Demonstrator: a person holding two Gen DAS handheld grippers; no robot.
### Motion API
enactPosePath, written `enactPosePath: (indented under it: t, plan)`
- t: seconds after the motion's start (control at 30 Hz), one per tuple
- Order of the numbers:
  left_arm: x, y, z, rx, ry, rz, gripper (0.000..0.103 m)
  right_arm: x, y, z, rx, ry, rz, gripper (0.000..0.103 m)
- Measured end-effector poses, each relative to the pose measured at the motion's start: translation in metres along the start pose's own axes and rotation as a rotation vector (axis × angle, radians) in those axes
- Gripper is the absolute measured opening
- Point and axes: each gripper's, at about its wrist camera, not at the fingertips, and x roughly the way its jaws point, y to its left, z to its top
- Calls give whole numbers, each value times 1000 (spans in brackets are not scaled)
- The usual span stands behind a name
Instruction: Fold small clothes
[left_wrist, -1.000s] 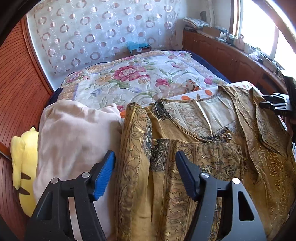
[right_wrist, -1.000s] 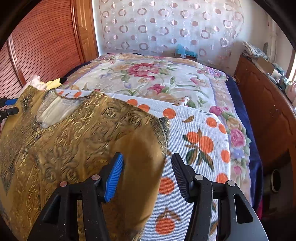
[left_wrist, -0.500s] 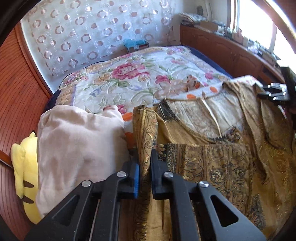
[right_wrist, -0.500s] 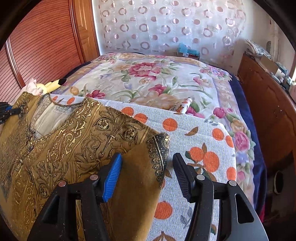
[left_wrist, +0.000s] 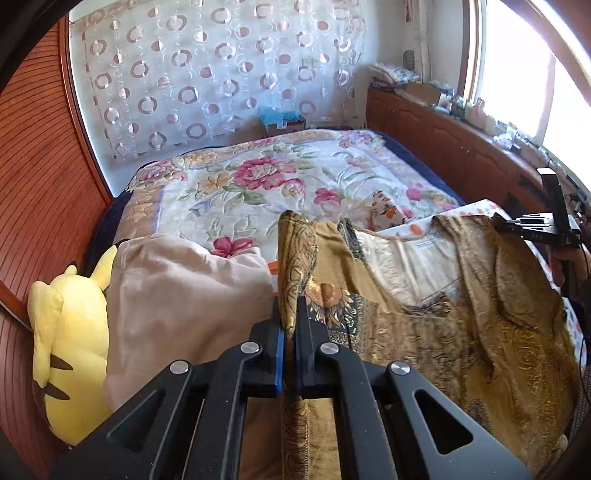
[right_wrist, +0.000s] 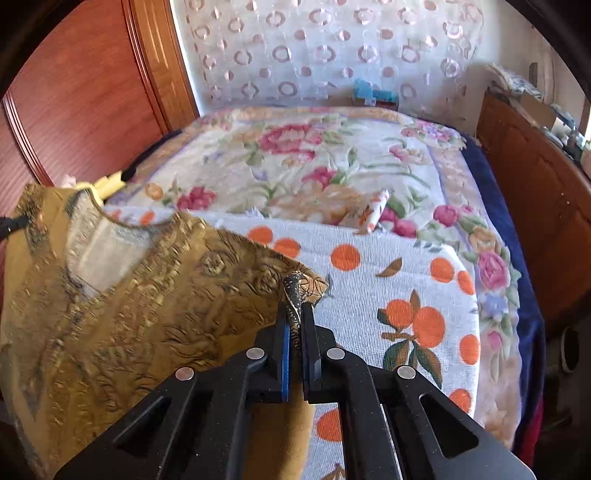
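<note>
A gold patterned top (left_wrist: 461, 321) lies spread on the near part of the bed, neckline toward the far side. My left gripper (left_wrist: 289, 314) is shut on the top's left sleeve edge, which stands up in a raised fold between the pads. In the right wrist view the same gold top (right_wrist: 122, 317) fills the left half, and my right gripper (right_wrist: 295, 314) is shut on its right sleeve hem, pinched into a narrow ridge. The right gripper (left_wrist: 535, 229) also shows at the far right of the left wrist view, held by a hand.
The top rests on a white cloth with orange prints (right_wrist: 406, 295) over a floral bedspread (left_wrist: 277, 181). A beige garment (left_wrist: 177, 295) and a yellow plush toy (left_wrist: 70, 332) lie left of it. Wooden panels (right_wrist: 74, 92) stand on the left; a wooden cabinet (left_wrist: 461, 147) runs along the right.
Both grippers went from open to shut on the gold top's sleeve edges, the left first, then the right. The left gripper has risen, lifting its edge into a fold.
</note>
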Motion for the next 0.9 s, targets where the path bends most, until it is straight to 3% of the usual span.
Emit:
enactPosePath:
  t: [0.4,0.67,0.9]
  plan:
    - [-66,-21,-23,12,-104,-46,5,-91,29,-40,-57,-183,17,3]
    - [-108,-32,-53,17,-147,-46,5,-142,47,-88,-103,-237,-2,3]
    - [-144,-41,-101,-3,-185,-72,5,-179,65,-138,-136,-256,-9,3]
